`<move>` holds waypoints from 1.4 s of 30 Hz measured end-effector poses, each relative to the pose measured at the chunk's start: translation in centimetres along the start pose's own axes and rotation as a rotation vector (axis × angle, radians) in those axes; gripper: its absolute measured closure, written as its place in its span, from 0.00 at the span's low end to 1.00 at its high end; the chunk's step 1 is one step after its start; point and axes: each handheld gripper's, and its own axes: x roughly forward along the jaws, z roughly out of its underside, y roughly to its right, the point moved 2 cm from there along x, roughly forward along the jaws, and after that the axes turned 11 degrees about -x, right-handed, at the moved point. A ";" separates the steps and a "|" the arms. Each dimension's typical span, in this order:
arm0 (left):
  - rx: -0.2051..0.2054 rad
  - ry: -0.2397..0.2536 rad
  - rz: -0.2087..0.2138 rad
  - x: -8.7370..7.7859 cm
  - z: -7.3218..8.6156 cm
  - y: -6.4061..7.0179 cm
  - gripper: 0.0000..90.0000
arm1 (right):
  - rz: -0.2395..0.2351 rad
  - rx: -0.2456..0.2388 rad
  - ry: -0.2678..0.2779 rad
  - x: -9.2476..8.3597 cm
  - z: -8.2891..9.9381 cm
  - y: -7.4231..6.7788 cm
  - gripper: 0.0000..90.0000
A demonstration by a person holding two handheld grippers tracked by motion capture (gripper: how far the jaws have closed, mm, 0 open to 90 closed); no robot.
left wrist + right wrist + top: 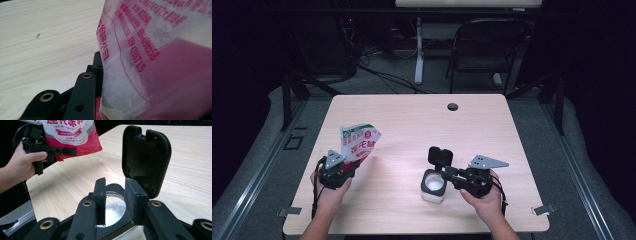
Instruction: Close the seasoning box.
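We clench the left tongs (346,167) on the red-and-white plastic powder bag (358,141), left of the white flip-lid jar (434,186); right tongs (117,202) gape at its rim. Tilt slowly above the opening.

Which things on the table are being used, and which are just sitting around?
Being used:
- red-and-white bag, held up by the left hand-held gripper
- white jar with white powder inside, its black flip lid standing open
- right hand-held gripper, at the jar's rim

Just around:
- folding chair behind the table
- cables on the floor
- round hole in the tabletop
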 end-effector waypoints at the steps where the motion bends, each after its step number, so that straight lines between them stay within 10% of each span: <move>1: -0.011 0.000 -0.014 0.0 0.1 -0.3 0.82 | 0.001 0.000 -0.002 0.0 0.0 0.0 0.79; 25: -0.088 -0.008 -0.175 0.2 1.4 -3.2 0.82 | 0.010 0.006 -0.007 -0.1 0.3 0.3 0.77; 42: 0.002 -0.043 -0.321 0.5 1.6 -3.3 0.81 | 0.012 0.005 -0.012 0.0 0.5 0.4 0.75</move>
